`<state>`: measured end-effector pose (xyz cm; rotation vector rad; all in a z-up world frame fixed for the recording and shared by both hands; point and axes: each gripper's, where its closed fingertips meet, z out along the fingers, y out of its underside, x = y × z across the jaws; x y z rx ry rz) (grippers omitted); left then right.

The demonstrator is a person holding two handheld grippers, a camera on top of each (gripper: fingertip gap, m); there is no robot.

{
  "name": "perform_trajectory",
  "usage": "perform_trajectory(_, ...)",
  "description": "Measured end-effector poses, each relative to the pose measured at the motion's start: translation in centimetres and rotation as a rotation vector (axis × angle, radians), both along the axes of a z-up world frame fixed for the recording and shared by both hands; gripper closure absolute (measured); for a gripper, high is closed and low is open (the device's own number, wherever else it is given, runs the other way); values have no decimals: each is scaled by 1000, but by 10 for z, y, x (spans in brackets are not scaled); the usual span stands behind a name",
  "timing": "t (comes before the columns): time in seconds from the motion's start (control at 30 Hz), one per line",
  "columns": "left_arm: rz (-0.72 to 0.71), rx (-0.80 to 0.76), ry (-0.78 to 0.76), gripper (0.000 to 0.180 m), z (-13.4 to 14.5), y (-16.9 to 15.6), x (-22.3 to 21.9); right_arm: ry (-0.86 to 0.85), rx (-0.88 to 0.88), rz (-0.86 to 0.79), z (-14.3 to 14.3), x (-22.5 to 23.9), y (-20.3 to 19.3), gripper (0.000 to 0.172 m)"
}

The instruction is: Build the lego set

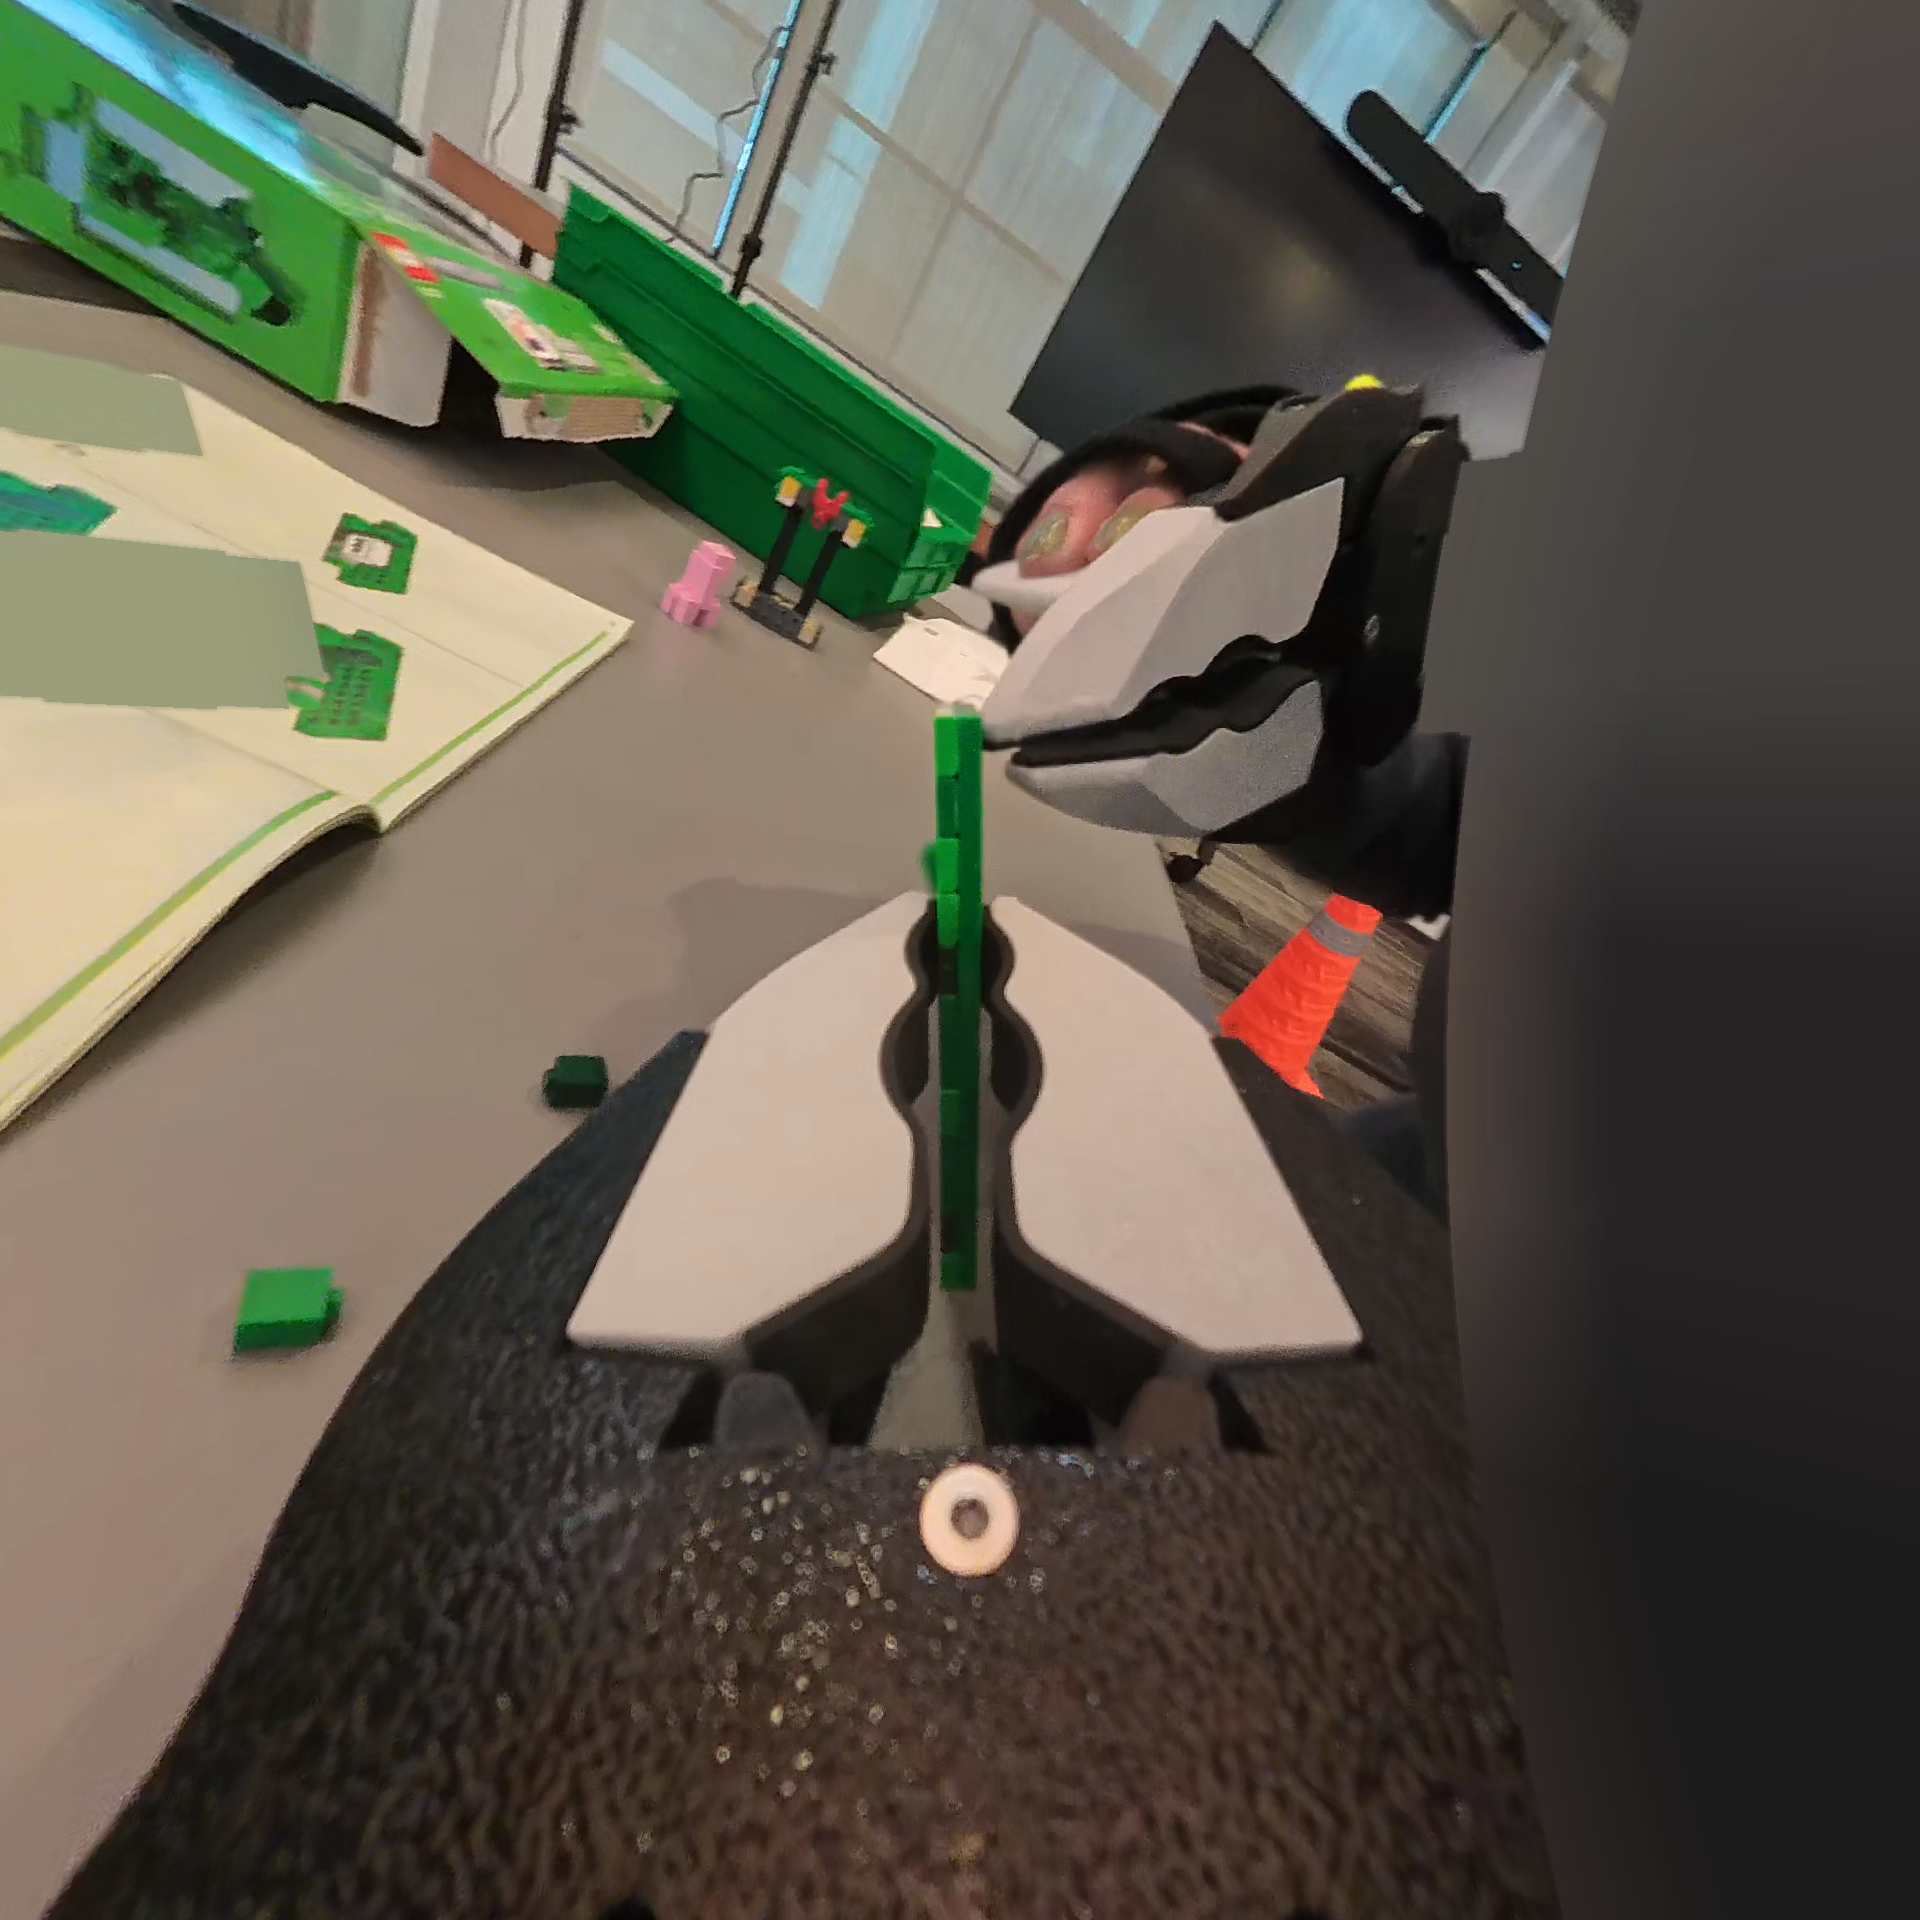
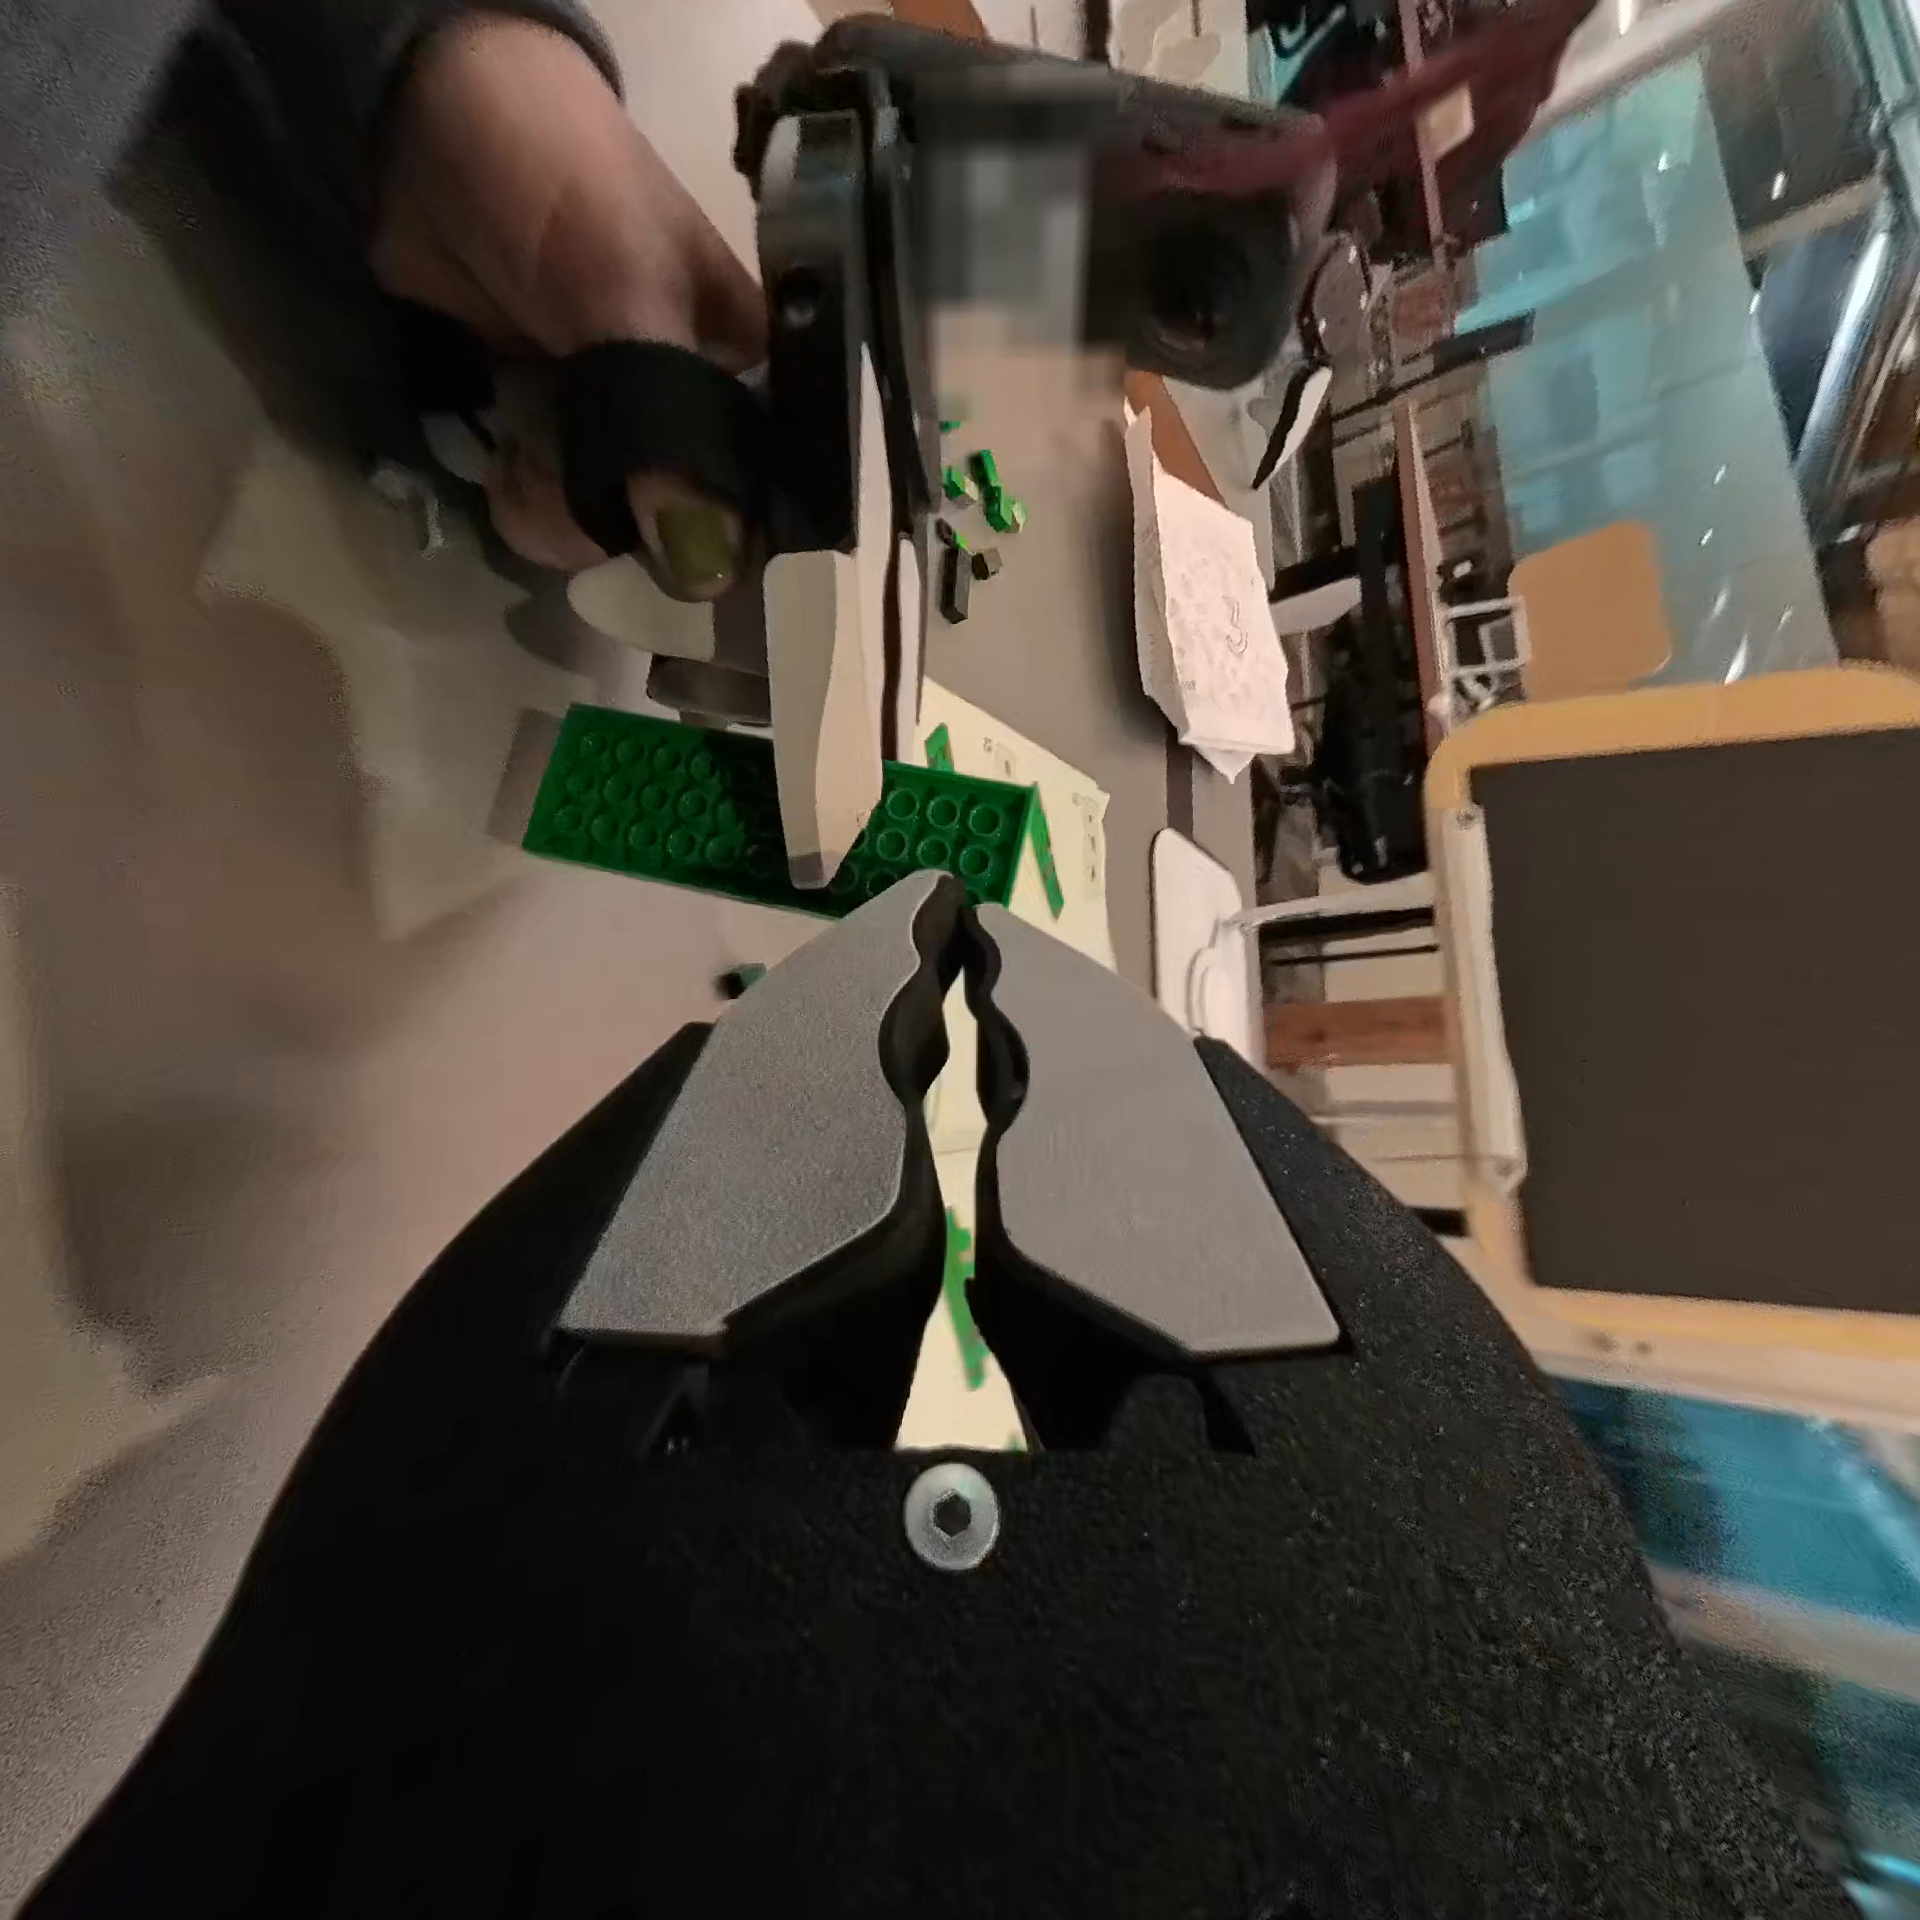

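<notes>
Left wrist view, from left to right: open paper instruction booklet, partly masked by flat grey-green patches and cut off at the frame edge; two small loose green bricks on the grey tabletop; blurred pink block figure farther back. Left gripper clamped on a flat green studded plate, seen edge-on, lower end hidden between the pads. Right gripper pressed together, tip just beside the plate's top edge; contact unclear. Orange cone partly cut off by a dark blurred band.

Right wrist view: plate's studded face partly hidden by the left gripper's finger; right gripper closed on nothing.
</notes>
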<state>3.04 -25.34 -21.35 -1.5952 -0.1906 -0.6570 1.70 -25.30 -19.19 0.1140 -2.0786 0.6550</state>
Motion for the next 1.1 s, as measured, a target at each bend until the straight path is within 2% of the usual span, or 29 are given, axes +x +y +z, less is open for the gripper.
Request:
perform_trajectory(0.13,89,-48,-29,175,-7,2,-14,-169,-159,-73,-15,-1,12,172)
perform_trajectory(0.3,194,-75,-82,175,-11,-1,-33,-501,-330,-191,-52,-1,36,172)
perform_trajectory(0.4,279,-81,-73,175,-12,-8,-47,-608,-409,-267,-62,-5,40,172)
perform_trajectory(0.53,371,-92,-95,175,-13,-23,-71,-637,-457,-296,-64,-11,32,170)
perform_trajectory(0.7,421,-43,-146,175,-4,-44,-93,-680,-452,-285,-73,-14,17,163)
perform_trajectory(0.8,446,-25,-148,175,1,-53,-101,-651,-488,-363,-74,-31,21,162)
perform_trajectory(0.97,425,-46,-152,174,-4,-48,-95,-740,-592,-427,-80,-53,17,158)
perform_trajectory(1.1,406,-68,-147,175,-9,-43,-90,-763,-567,-445,-91,-65,14,156)
